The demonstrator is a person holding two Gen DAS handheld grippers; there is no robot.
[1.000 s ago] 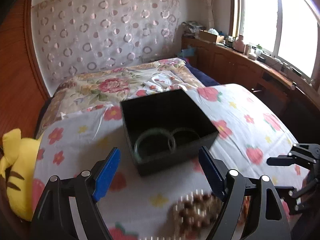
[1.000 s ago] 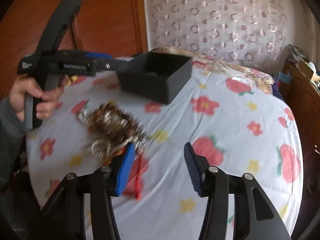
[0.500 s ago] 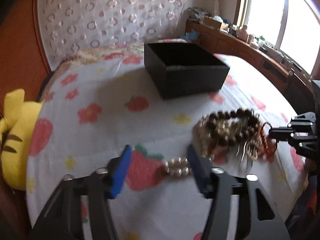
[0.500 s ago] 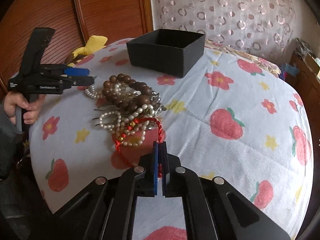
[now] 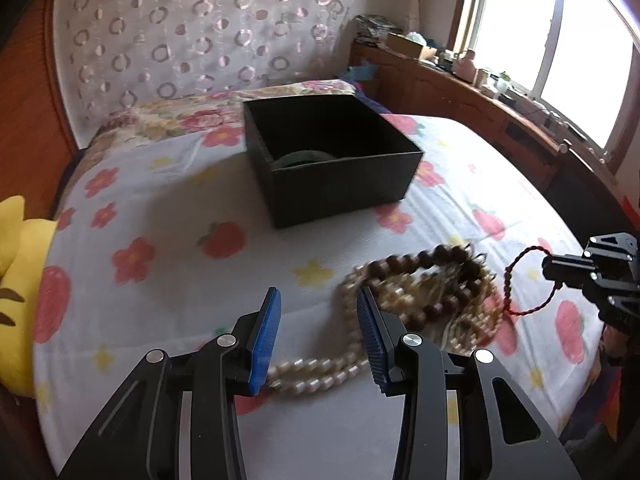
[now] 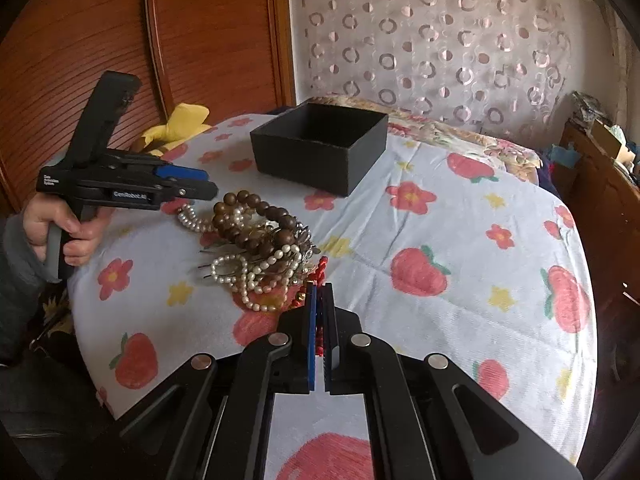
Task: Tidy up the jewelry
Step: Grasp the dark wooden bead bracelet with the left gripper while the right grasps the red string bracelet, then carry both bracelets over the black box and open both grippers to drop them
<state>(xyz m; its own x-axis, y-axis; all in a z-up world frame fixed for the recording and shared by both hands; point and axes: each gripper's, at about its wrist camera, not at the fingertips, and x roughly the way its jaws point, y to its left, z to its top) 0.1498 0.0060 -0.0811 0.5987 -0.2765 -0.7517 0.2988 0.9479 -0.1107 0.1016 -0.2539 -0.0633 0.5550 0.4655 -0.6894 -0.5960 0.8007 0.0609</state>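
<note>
A black open box [image 5: 340,188] [image 6: 320,160] stands on the flowered bed sheet [image 5: 160,300], with a green bangle [image 5: 304,158] inside. In front of it lies a tangled pile: brown wooden beads [image 5: 448,260] [image 6: 256,224], pearl strands [image 5: 320,368] [image 6: 248,276] and hair pins. My left gripper [image 5: 318,296] [image 6: 208,186] hangs low over the pile's left end. Its jaws are closing, and a pearl strand lies between them without the pads touching it. My right gripper [image 6: 320,286] [image 5: 548,270] is shut on a red cord bracelet [image 5: 507,280] [image 6: 322,266], whose loop hangs raised beside the pile.
A yellow plush toy [image 5: 16,280] [image 6: 180,124] lies at the bed's left edge by the wooden headboard [image 6: 200,40]. A person's hand [image 6: 68,224] holds the left gripper's handle. A cluttered wooden cabinet [image 5: 480,96] runs under the window on the right.
My left gripper came down from the box to the pearl strand and its jaws narrowed. My right gripper shut on the red cord and lifted it a little off the pile.
</note>
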